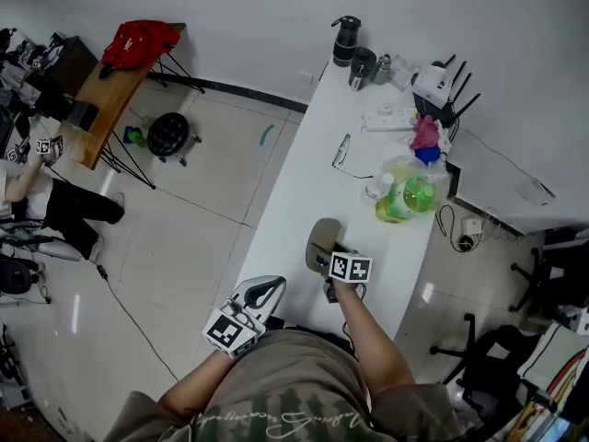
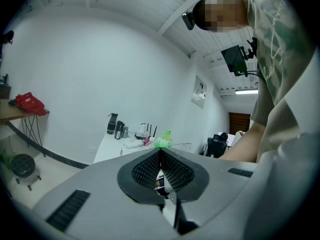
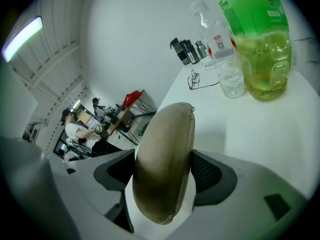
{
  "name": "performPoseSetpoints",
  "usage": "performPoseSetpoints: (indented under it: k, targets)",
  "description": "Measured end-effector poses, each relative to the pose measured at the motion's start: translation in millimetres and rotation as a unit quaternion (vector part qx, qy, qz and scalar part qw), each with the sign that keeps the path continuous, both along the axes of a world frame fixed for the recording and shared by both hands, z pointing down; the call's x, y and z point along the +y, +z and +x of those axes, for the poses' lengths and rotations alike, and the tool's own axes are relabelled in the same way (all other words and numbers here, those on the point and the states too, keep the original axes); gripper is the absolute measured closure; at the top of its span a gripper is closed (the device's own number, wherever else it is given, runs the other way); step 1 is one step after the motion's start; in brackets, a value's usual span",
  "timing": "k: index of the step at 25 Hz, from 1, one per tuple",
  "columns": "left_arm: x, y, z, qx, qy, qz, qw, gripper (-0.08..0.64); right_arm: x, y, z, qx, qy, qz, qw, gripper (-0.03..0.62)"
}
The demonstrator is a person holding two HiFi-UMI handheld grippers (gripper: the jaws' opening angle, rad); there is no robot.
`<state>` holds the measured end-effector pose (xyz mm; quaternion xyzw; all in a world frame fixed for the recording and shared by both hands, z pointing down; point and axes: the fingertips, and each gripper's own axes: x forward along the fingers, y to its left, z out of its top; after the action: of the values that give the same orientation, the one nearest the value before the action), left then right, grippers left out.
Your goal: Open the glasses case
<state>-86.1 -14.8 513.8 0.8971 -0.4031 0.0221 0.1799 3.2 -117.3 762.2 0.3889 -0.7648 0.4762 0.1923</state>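
The glasses case [image 1: 321, 239], shut, is clamped in the right tool [image 1: 331, 279], long axis toward twelve o'clock, with the closed, empty left tool [image 1: 260, 295] at its eight o'clock.

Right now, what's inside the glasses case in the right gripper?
Nothing inside shows. The glasses case is shut and clamped by the right gripper, so its tan shell covers any contents. A pair of glasses lies out on the white table farther along.
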Motion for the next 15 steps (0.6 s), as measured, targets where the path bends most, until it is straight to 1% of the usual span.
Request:
performPoseSetpoints:
  k: [4,8,13,15]
  targets:
    - [3.5,-3.3,2.1,0.002,0.009,0.01,0.9999,0.554,7.0,-37.0,4.5,-0.039,0.015,0.027,0.999,0.241]
    - [-2.2,-12.1,2.5,0.001,0.009,0.021,0.9997,0.554,19.1,-86.0,12.3,-0.082,0.027,0.055,0.995,0.241]
    - [-5.8,-29.6,15.2,0.017,0.021,0.042,0.9987,0.554,34.1,-151.3,16.5,-0.128,0.035,0.1,0.986,0.241]
    - [-5.9,-38.0,19.8,0.017,0.023,0.059,0.9978,0.554,40.9,-178.0,13.1,-0.149,0.029,0.118,0.981,0.241]
